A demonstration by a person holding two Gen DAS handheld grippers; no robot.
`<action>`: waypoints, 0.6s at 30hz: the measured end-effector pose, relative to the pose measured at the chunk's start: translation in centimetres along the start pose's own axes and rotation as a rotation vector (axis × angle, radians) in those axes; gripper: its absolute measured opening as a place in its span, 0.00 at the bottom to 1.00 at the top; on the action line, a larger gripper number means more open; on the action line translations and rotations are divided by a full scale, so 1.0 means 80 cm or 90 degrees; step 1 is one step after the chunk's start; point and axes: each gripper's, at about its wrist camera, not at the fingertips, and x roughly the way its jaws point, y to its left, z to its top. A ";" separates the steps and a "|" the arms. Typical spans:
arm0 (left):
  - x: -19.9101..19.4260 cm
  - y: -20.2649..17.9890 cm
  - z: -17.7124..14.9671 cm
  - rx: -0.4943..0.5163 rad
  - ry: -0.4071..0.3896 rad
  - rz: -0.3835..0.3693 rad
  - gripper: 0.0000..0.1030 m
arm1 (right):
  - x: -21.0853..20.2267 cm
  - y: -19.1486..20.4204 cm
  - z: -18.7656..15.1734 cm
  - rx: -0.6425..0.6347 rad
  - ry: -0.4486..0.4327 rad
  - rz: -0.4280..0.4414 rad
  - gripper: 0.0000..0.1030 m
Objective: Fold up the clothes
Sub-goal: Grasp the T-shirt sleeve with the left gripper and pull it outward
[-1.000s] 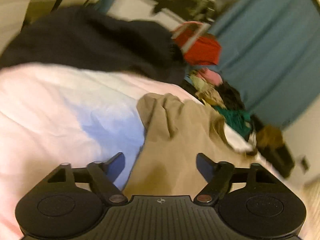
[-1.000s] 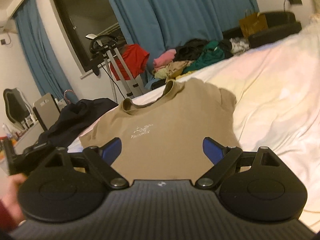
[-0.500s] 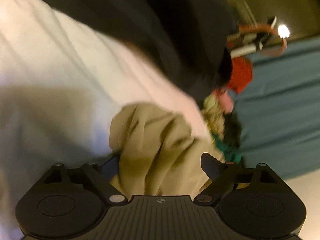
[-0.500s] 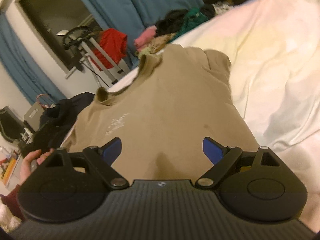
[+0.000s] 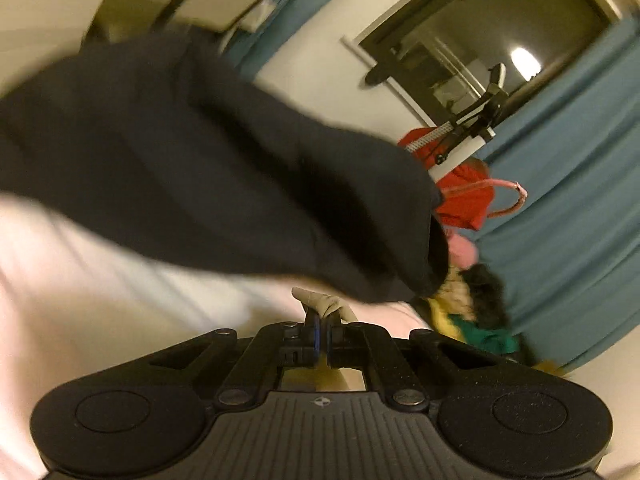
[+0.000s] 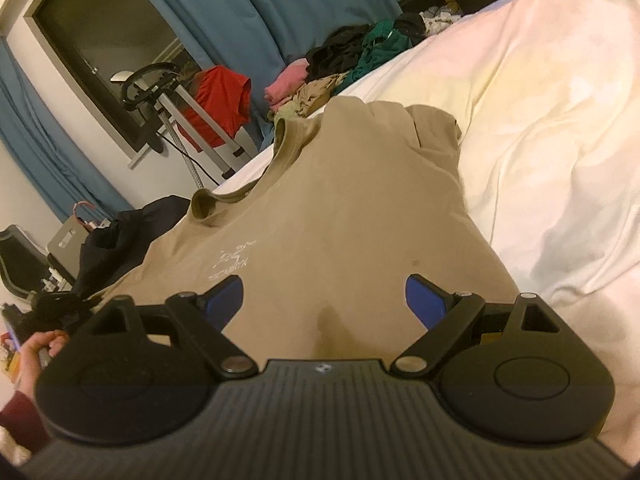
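Left gripper [image 5: 318,322] jaws clamped on a fold of the tan cotton T-shirt [image 6: 328,232], right gripper [image 6: 324,300] spread wide above its lower front, gripping nothing, white bedsheet [image 6: 540,120] beneath.

Left black two-finger gripper [image 5: 318,322] closed, blue-padded jaws pressed together on a pinched fold of tan cotton T-shirt [image 5: 324,304] poking out toward 12 o'clock. Right black two-finger gripper [image 6: 324,294] spread wide, blue pads apart at 9 and 3 o'clock, hovering over the tan cloth, gripping nothing. Bare hand [image 6: 38,350] with dark red sleeve cuff [image 6: 18,420] visible at 8 o'clock in right wrist view.
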 end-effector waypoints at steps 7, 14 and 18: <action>0.003 -0.002 0.002 0.054 0.058 0.000 0.34 | -0.001 -0.001 0.001 -0.008 0.001 -0.004 0.87; 0.042 0.030 -0.007 -0.078 0.070 0.020 0.66 | 0.002 0.000 0.001 -0.010 0.006 -0.003 0.87; 0.054 0.003 -0.010 0.008 0.061 0.032 0.23 | 0.002 -0.002 0.004 -0.008 0.001 -0.006 0.87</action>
